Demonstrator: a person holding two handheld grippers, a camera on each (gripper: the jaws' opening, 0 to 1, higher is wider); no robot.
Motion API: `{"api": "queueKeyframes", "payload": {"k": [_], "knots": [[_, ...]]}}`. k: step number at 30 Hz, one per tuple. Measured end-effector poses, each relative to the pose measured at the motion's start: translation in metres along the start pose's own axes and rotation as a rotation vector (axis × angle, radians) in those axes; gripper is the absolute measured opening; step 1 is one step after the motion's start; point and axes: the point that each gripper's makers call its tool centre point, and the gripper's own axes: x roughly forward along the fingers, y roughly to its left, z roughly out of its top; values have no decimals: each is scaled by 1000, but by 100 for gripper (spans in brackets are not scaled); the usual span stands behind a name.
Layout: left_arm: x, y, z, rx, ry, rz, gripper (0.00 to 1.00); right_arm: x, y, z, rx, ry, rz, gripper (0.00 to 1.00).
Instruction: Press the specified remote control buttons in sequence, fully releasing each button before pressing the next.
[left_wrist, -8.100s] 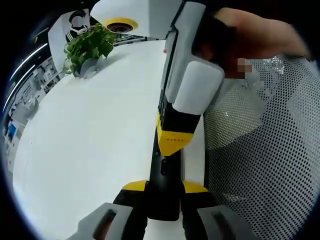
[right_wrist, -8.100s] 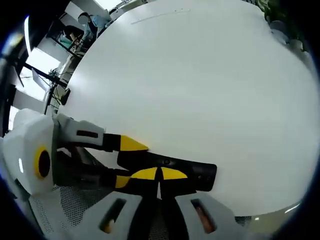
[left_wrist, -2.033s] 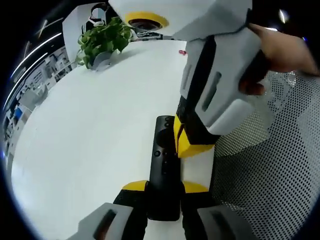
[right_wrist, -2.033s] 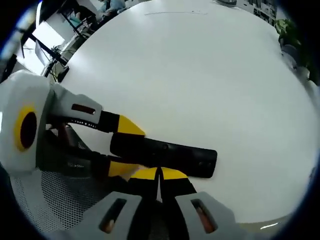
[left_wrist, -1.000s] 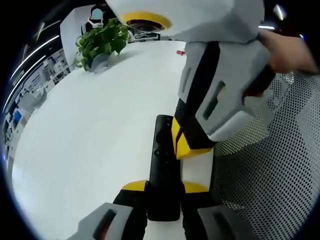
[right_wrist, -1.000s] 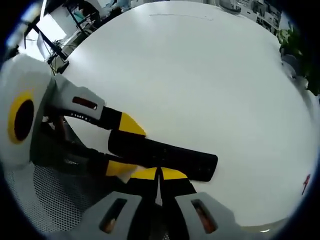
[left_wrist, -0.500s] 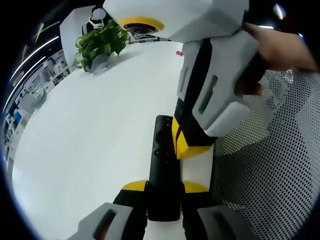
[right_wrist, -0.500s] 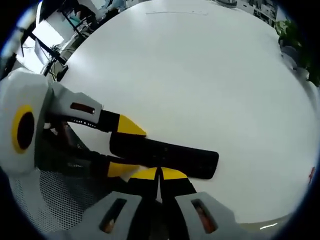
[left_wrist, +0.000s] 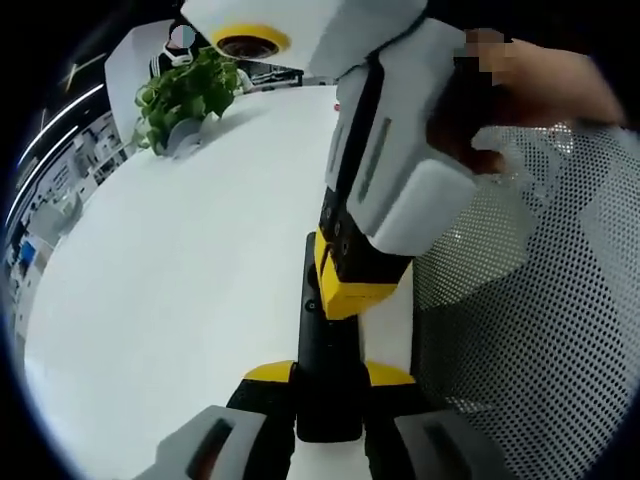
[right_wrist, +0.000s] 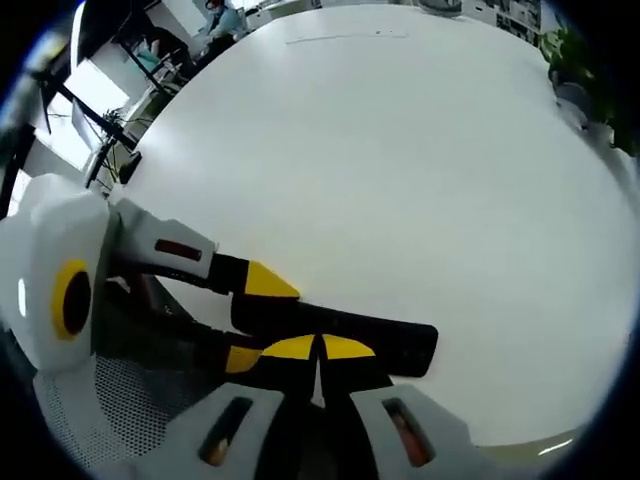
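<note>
A black remote control (left_wrist: 324, 345) lies lengthwise between my left gripper's yellow-tipped jaws, and my left gripper (left_wrist: 328, 374) is shut on its near end. My right gripper (left_wrist: 356, 290) comes down from the upper right, held by a person's hand (left_wrist: 530, 90). Its shut yellow tips rest on the remote's middle and hide the far half. In the right gripper view, my right gripper (right_wrist: 320, 348) is shut, its tips over the remote (right_wrist: 398, 346). The left gripper (right_wrist: 258, 318) clamps the remote from the left.
A wide white table (left_wrist: 170, 290) stretches away under the remote, which sits near its edge. A potted green plant (left_wrist: 182, 92) stands at the far left. A mesh chair back (left_wrist: 530, 340) fills the right side, close to both grippers.
My right gripper has shifted from beside the remote's right edge onto its top, covering the upper buttons. The left gripper's hold on the remote is unchanged.
</note>
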Motion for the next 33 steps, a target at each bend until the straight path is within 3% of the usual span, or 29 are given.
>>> {"api": "queueKeyframes", "payload": {"k": [6,30,33], "knots": [[0,-4,1,19,-2,-15,24,3,3,-7,-29,38,-7,0],[1,-4,0,12,4,-13,25,3,2,-6,-9,26,-15,0],[0,-5,0,9,3,-14,25,4,3,-6,-32,32,-43,0]]}}
